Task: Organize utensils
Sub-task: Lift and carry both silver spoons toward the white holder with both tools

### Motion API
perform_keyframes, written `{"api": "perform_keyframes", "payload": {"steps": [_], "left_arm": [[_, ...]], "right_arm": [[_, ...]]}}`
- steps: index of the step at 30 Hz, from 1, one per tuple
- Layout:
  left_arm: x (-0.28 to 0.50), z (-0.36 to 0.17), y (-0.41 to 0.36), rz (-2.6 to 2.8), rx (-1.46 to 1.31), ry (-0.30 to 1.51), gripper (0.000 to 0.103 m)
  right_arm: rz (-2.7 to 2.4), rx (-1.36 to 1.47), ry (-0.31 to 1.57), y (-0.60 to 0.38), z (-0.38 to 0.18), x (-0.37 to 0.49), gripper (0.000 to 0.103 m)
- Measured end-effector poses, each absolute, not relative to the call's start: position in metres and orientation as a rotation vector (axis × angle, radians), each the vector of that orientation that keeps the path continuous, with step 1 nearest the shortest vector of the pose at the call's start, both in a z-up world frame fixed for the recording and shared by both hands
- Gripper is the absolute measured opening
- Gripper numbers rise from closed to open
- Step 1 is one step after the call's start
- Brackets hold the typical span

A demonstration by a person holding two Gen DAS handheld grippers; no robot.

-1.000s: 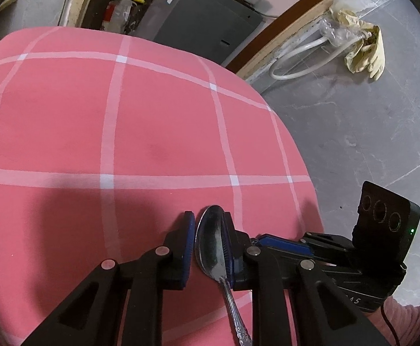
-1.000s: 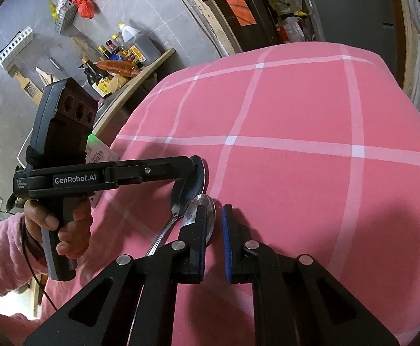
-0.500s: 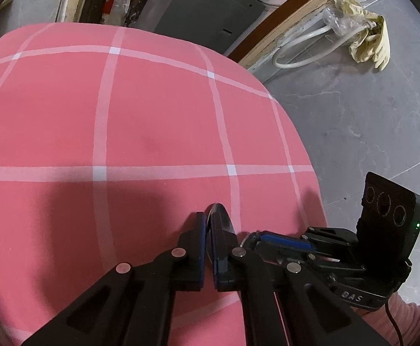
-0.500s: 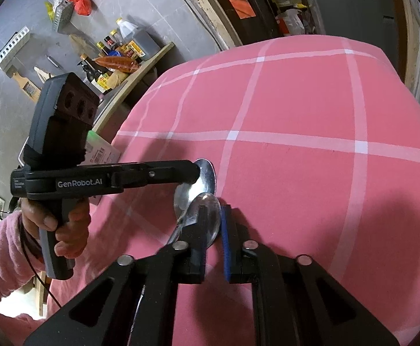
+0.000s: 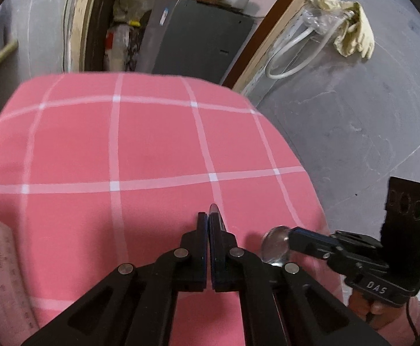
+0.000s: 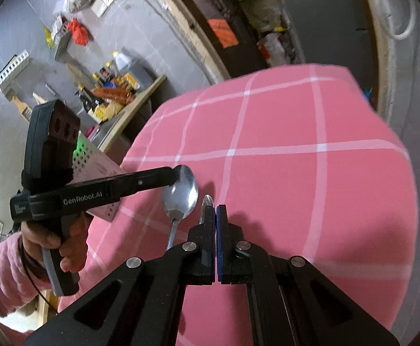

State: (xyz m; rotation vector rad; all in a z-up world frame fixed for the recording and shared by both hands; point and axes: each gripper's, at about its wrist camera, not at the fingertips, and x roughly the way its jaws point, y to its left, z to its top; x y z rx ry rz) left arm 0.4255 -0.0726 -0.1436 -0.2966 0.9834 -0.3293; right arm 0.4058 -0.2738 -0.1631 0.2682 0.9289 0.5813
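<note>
Pink checked tablecloth, left gripper fingers clamping shiny metal spoon, right gripper fingers pinching second spoon

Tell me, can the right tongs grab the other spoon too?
Probably not. The right tongs are shut on their own spoon, leaving no room, and the other spoon is clamped in the left tongs.

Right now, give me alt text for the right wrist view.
Two black claws each pinch a shiny metal spoon above a pink white-checked tablecloth: the right claw grips one spoon edge-on, the left claw holds another spoon bowl up.
</note>
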Motion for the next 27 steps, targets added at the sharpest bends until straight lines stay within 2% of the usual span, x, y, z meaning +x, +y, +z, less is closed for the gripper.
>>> {"api": "perform_keyframes", "payload": {"steps": [16, 27], "left_arm": [[0.376, -0.085, -0.053, -0.237, -0.225, 0.809, 0.002], [0.343, 0.000, -0.015, -0.140, -0.166, 0.616, 0.002]], "right_arm": [[0.413, 0.235, 0.716, -0.285, -0.099, 0.353, 0.002], [0.397, 0.153, 0.565, -0.263, -0.023, 0.337, 0.001]]}}
